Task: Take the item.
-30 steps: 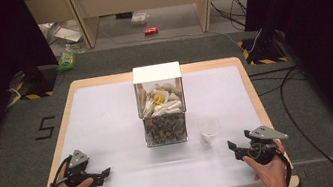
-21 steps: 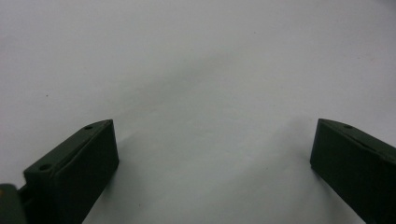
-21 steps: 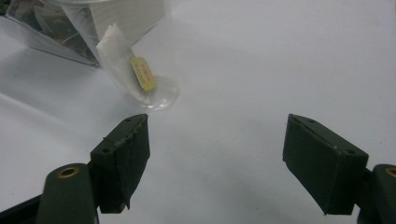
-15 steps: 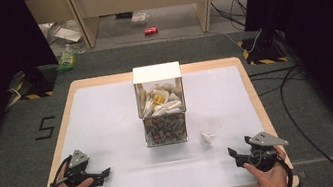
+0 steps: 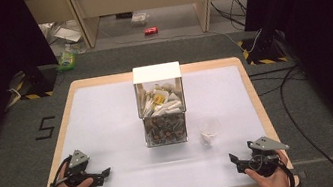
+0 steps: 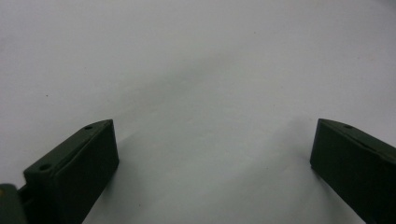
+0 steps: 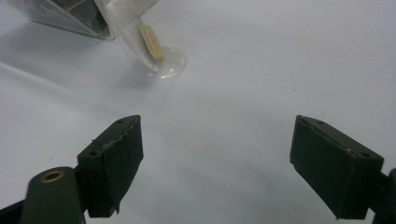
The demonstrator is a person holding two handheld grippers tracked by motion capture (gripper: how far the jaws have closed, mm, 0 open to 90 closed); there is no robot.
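A clear plastic box (image 5: 161,105) stands at the middle of the white table (image 5: 107,118); pale and yellow packets fill its upper half, dark pieces its lower half. Just right of it stands a clear plastic cup (image 5: 209,132) with a small packet inside. In the right gripper view the cup (image 7: 156,53) stands ahead and to the left, the box corner (image 7: 70,16) behind it. My right gripper (image 5: 235,160) (image 7: 217,149) rests near the front right edge, open and empty. Near the front left, my left gripper (image 5: 102,176) (image 6: 212,158) is open over bare table.
Hands hold both grippers at the table's near edge. Dark curtains flank the table. On the floor beyond it lie a red can (image 5: 150,30), some litter (image 5: 66,58) and cables (image 5: 293,78).
My right gripper has drawn back toward the near edge, away from the cup. The left gripper has stayed where it was.
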